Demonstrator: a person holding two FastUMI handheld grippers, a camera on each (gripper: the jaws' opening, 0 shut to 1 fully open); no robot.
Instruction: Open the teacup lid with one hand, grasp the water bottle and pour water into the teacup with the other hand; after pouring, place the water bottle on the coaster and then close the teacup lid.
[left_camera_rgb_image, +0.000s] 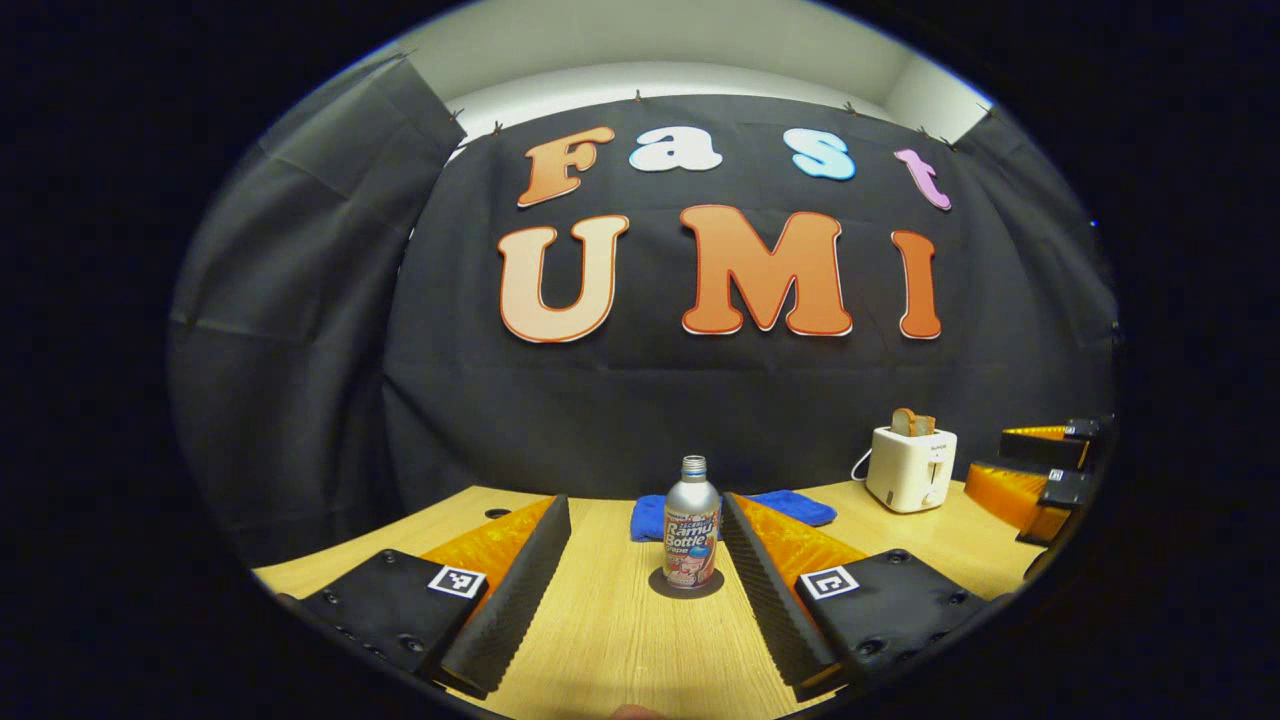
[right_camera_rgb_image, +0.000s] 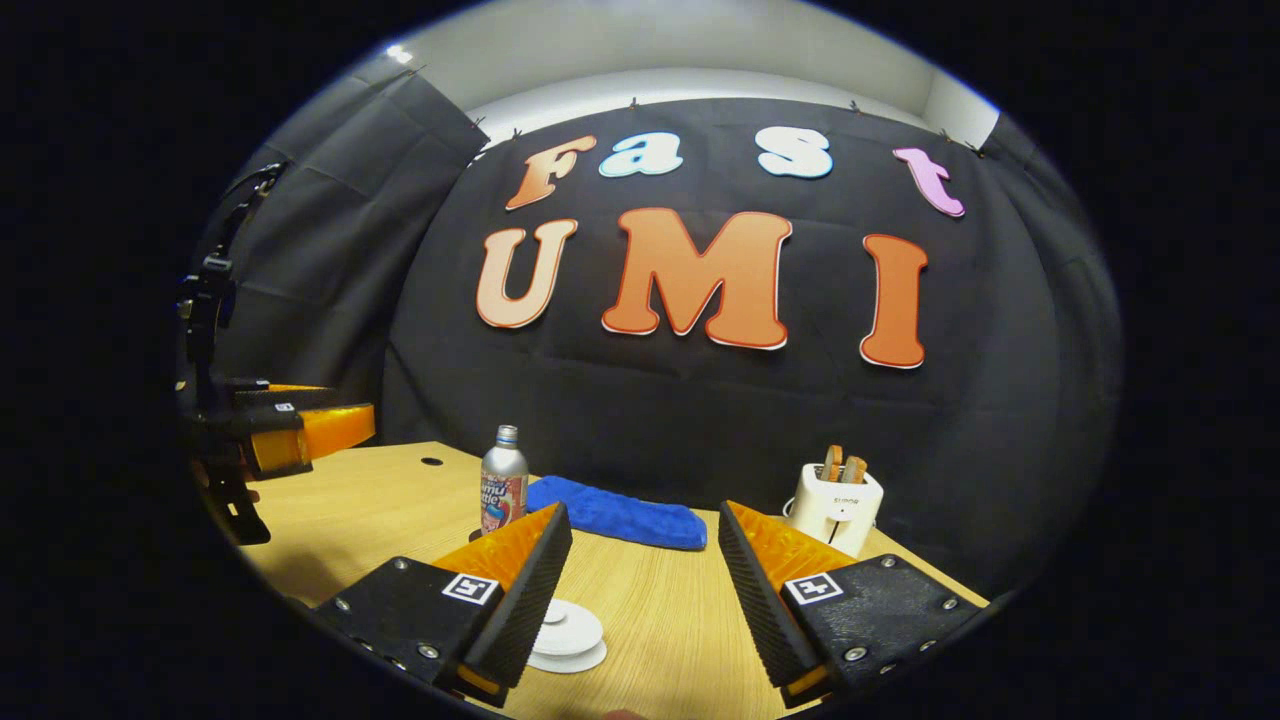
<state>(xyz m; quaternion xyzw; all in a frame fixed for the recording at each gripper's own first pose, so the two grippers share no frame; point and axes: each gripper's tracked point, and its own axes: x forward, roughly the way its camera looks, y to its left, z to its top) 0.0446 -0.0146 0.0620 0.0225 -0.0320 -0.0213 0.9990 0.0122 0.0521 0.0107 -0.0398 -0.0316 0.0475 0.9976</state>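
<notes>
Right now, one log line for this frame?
left hand-held gripper: open, lined up on water bottle, which stands on coaster | right hand-held gripper: open, above lidded teacup | lid on, no grasp

- Your silver metal water bottle (left_camera_rgb_image: 691, 525) with its printed colourful label stands upright and uncapped on a dark round coaster (left_camera_rgb_image: 686, 586) on the wooden table.
- Your white round teacup lid (right_camera_rgb_image: 568, 630) sits low on the tabletop, part hidden behind a finger; cup body can't be made out.
</notes>
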